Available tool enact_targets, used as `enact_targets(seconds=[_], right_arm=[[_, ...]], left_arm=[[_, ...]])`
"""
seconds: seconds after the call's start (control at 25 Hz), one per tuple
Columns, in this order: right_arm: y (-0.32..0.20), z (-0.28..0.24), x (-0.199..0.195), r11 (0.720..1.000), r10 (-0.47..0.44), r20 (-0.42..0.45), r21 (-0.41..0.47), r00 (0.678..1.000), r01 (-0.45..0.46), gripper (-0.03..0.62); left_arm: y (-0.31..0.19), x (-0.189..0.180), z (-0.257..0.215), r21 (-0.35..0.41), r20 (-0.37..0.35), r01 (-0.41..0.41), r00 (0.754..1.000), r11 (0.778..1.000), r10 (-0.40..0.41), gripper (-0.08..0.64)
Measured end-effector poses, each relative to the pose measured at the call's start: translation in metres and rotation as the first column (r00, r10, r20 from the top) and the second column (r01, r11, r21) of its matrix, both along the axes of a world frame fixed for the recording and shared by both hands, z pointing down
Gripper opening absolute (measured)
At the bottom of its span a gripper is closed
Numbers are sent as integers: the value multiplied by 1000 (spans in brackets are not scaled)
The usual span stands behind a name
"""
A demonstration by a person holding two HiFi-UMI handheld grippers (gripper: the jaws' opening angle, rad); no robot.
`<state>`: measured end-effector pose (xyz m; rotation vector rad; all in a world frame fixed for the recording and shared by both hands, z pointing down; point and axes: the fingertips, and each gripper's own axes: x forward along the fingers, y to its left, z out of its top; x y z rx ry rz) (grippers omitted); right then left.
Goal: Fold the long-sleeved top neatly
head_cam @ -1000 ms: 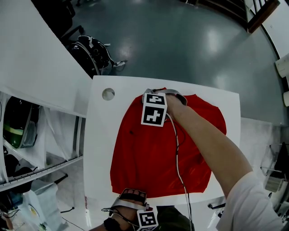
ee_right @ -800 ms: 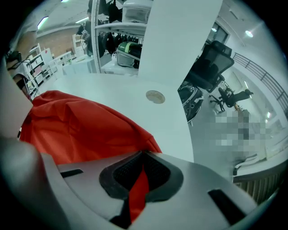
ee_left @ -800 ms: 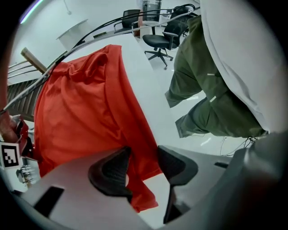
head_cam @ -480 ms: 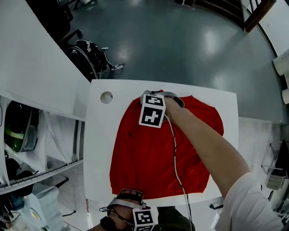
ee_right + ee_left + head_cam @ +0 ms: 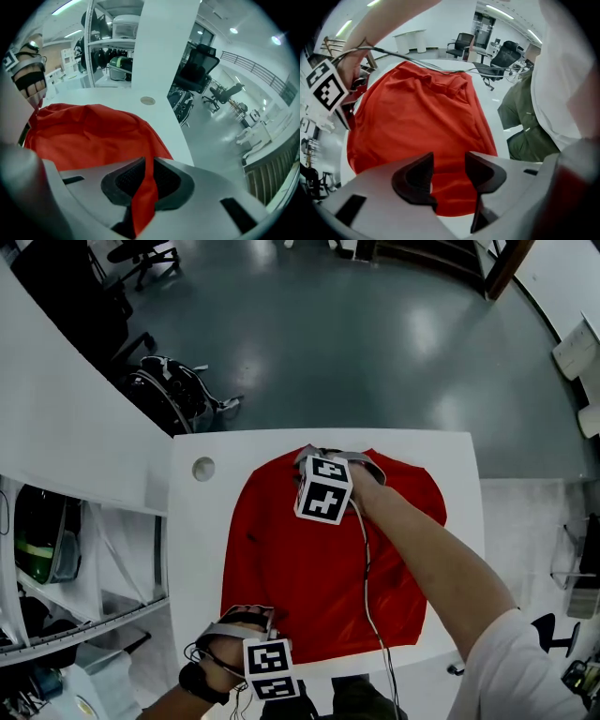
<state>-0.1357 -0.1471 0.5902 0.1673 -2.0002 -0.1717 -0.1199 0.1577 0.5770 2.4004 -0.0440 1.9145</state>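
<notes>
A red long-sleeved top (image 5: 309, 559) lies spread on the white table (image 5: 197, 549), sleeves folded in. At its far edge my right gripper (image 5: 319, 454) points down at the collar area. In the right gripper view, a fold of the top (image 5: 89, 136) hangs between the pads (image 5: 123, 178) of the right gripper (image 5: 144, 171). Its jaws have just been opening and stand slightly apart. Down at the near-left hem hovers my left gripper (image 5: 246, 615). The left gripper view shows the left gripper (image 5: 449, 164) open, the top (image 5: 422, 108) lying beyond it and nothing between the jaws.
A round hole (image 5: 203, 468) is in the table's far left corner. A thin cable (image 5: 366, 568) trails over the top from the right gripper. A white partition (image 5: 66, 409) and shelves (image 5: 56, 549) stand left. A bag (image 5: 173, 390) lies on the floor beyond.
My left gripper has come up and leftward to the near-left hem. The right gripper has shifted a little with the cloth's far edge.
</notes>
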Motion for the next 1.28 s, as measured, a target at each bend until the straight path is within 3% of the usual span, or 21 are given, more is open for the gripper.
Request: enact_targets(seconds=[0.32,0.72,1.04,1.28], right_arm=[[0,0,64,995,99,11,12,995,-99,64],[15,-4,139,977,213,23,-5,977,-212,60],[24,-7,184,957,289,37,24,957,-290,55],[1,-3,218,925,376,33,52,926,-377,52]], left_arm=[[-122,-20,3,120,103,50,993,991,-63,213],[-227,-4,1,192,150,56,985,980,-86,213],[-281,31,4,203,148,40,986,978,-71,210],[-298,101,4,187,91,-32,996,982,15,211]])
